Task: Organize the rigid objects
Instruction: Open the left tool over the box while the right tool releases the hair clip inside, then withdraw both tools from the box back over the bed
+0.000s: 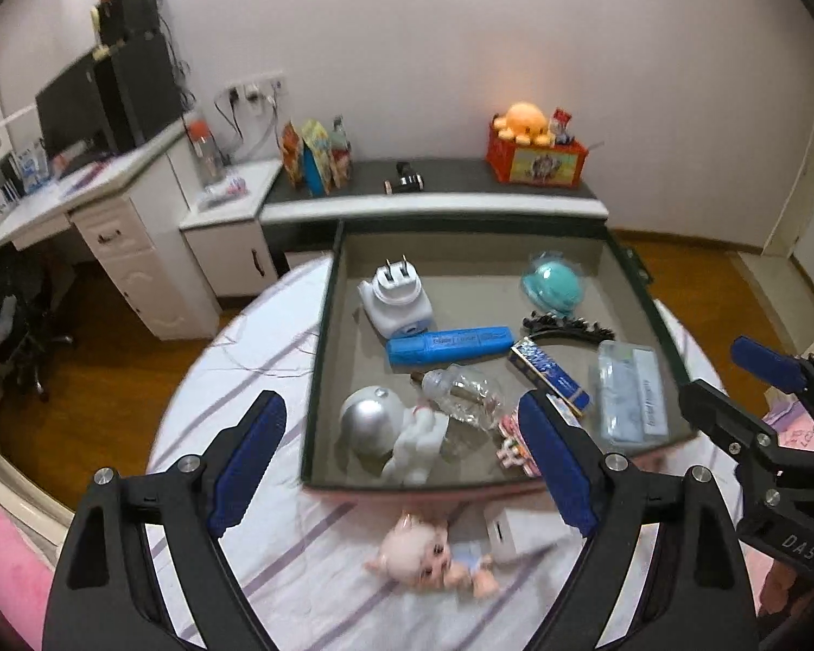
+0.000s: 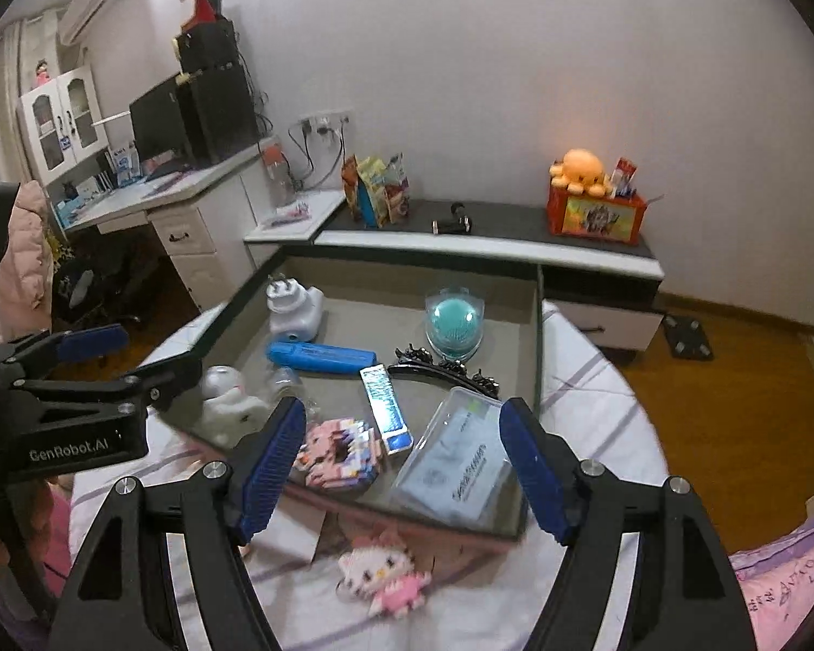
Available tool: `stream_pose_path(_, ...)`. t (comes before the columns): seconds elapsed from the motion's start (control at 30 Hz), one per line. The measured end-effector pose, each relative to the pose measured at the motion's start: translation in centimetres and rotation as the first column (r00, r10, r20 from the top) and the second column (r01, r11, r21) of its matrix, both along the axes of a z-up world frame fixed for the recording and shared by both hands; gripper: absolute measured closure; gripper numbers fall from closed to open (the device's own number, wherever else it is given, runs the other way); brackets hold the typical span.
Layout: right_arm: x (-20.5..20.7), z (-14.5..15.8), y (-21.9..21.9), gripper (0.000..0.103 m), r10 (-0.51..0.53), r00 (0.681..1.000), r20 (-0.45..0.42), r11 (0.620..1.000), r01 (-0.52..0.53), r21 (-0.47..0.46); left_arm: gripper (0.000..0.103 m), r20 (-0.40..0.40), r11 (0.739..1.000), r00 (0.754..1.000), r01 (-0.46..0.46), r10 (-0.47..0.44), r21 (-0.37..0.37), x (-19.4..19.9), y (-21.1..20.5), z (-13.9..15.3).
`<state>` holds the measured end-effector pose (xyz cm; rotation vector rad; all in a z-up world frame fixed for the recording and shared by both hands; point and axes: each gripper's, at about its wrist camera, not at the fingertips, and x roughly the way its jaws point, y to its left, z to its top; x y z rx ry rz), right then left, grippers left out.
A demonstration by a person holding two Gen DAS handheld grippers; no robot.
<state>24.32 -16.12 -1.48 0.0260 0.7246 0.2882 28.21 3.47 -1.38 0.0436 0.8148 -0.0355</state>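
While both grippers hang wide open and empty over the table, the left gripper (image 1: pixel 401 466) should drop onto the doll (image 1: pixel 434 556) just beneath it, then the right gripper (image 2: pixel 407 466) onto the pink toy (image 2: pixel 385 575) below, lifting each into the tray (image 1: pixel 320 336) ahead.

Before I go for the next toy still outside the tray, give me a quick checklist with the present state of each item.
1. Left gripper free: ok, jaws open, nothing between them.
2. Right gripper free: ok, jaws open, empty.
3. Targets in sight: ok, pig doll and pink kitty figure lie on the striped cloth, outside the tray.
4. Room in the tray: ok, bare floor at the far side, between the white plug and the teal brush.
5. White block beside the pig doll: cannot tell whether they touch.
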Motion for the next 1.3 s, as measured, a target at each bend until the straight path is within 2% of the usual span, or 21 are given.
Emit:
stream_pose_path(0.23, -8.4, 3.5, -0.6, 0.027, -0.007, 0.994, 0.108, 0.999, 0.012, -0.041, 0.014, 0.116, 1.0, 0.993, -0.019, 0.018, 0.013, -8.7, 0.3, 2.6)
stream_pose_path(0.33, -11.9, 4.1, -1.0, 0.026, -0.017, 0.991, 0.132, 0.999, 0.022, -0.042, 0.014, 0.133, 1.0, 0.991, -0.017, 0.017, 0.0, -11.8, 0.4, 2.8)
stream_pose_path(0.43, -15.3, 4.3, -1.2, 0.025, -0.023, 0.988, 0.15, 0.999, 0.03, -0.043, 0.012, 0.148, 0.999, 0.989, -0.028, 0.025, 0.018, -14.8, 0.4, 2.4)
stream_pose_path(0.67, -20.2, 3.4, -1.0, 0.024, -0.043, 0.988, 0.148, 0.998, 0.05, -0.046, 0.012, 0.139, 1.0, 0.99, -0.01, 0.01, -0.001, -19.5, 0.1, 0.9)
stream_pose_path(1.0, -21.7, 3.7, -1.1, 0.024, -0.054, 0.985, 0.167, 0.997, 0.062, -0.044, 0.007, 0.153, 1.0, 0.988, 0.008, -0.009, 0.007, -20.9, -0.9, 1.2)
stream_pose_path(1.3, -19.7, 2.7, -1.0, 0.024, -0.047, 0.992, 0.121, 0.997, 0.054, -0.056, 0.001, 0.113, 1.0, 0.994, -0.003, 0.002, 0.014, -18.3, -0.8, 0.4)
